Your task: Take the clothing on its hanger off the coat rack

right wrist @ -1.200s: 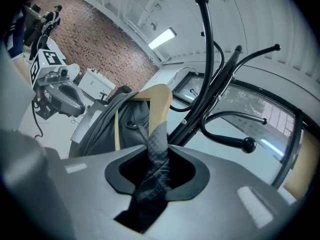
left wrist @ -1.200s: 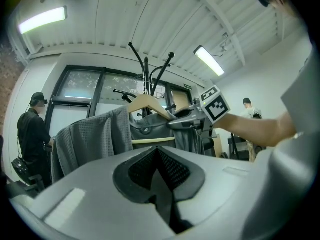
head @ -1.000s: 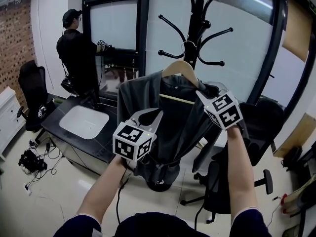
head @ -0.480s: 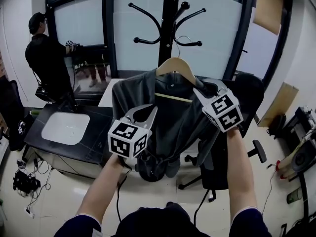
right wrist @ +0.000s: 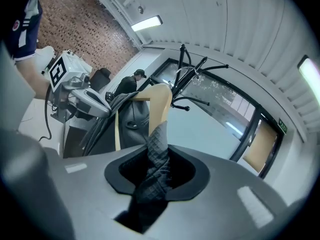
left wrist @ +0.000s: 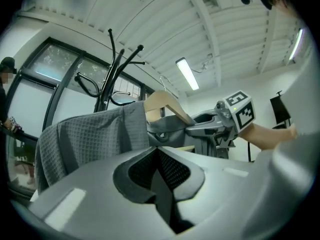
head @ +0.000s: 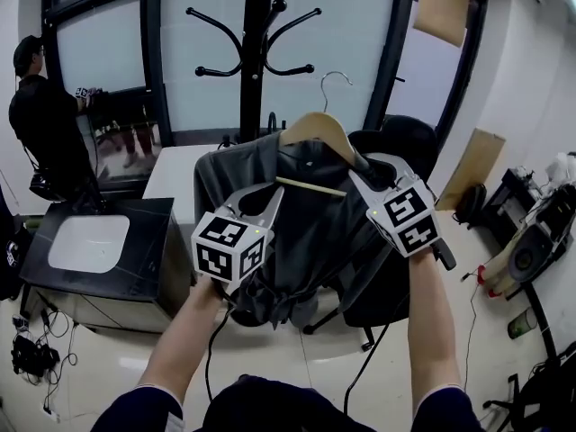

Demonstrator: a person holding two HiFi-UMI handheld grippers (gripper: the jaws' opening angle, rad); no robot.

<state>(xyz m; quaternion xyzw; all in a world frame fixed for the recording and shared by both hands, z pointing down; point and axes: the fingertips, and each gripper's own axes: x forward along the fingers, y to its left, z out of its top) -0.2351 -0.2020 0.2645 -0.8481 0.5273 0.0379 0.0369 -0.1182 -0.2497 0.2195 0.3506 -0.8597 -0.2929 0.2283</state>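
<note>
A wooden hanger (head: 315, 126) carries a grey waffle-knit garment (head: 306, 232), and its wire hook (head: 335, 79) hangs in free air to the right of the black coat rack (head: 253, 52). My right gripper (head: 355, 174) is shut on the garment's shoulder over the hanger's right arm; in the right gripper view the cloth (right wrist: 159, 149) sits bunched between the jaws of that gripper (right wrist: 159, 134). My left gripper (head: 277, 194) has its jaws drawn together at the garment's left front edge (left wrist: 100, 139), below the hanger's bar. The left gripper view shows the left gripper (left wrist: 156, 151) with a dark strip between its pads.
A person (head: 40, 124) stands at the window on the far left. A black table (head: 153, 232) with a white panel lies below left. A dark office chair (head: 400, 142) stands behind the garment. Cardboard (head: 463, 165), equipment (head: 535, 250) and floor cables (head: 31, 349) line the sides.
The hanger's hook has come away from the rack's pegs, and hanger and garment now stand to the right of the rack. Both grippers kept their places on the garment.
</note>
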